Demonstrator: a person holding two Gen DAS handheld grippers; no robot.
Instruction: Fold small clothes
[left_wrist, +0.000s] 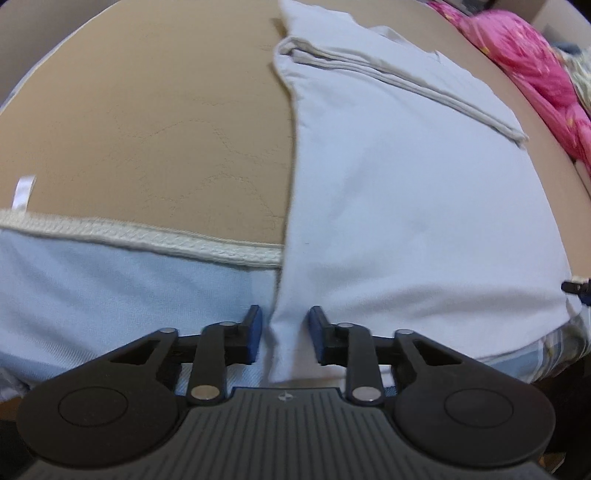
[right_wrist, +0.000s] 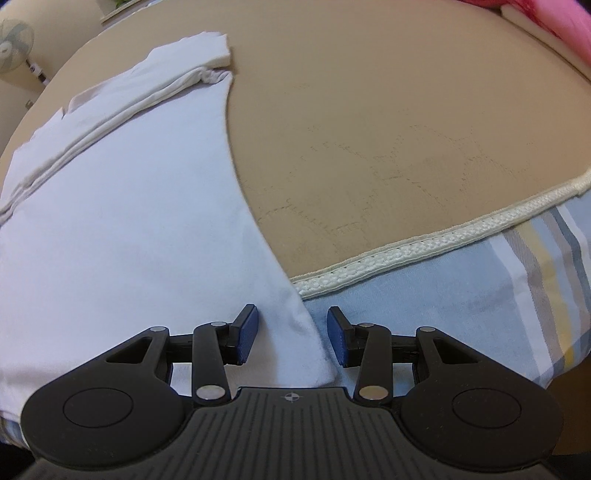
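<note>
A white T-shirt lies flat on the tan mat, its sleeves folded in across the upper part, its bottom hem hanging over the mat's near edge. My left gripper is open, its blue pads either side of the hem's left corner. In the right wrist view the same T-shirt fills the left half. My right gripper is open with the hem's right corner between its pads. The tip of the right gripper shows at the far right of the left wrist view.
The mat has a cream braided edge over a light blue striped sheet. A pink quilt lies bunched at the far right. A small white tag sticks up at the mat's left. A fan stands at far left.
</note>
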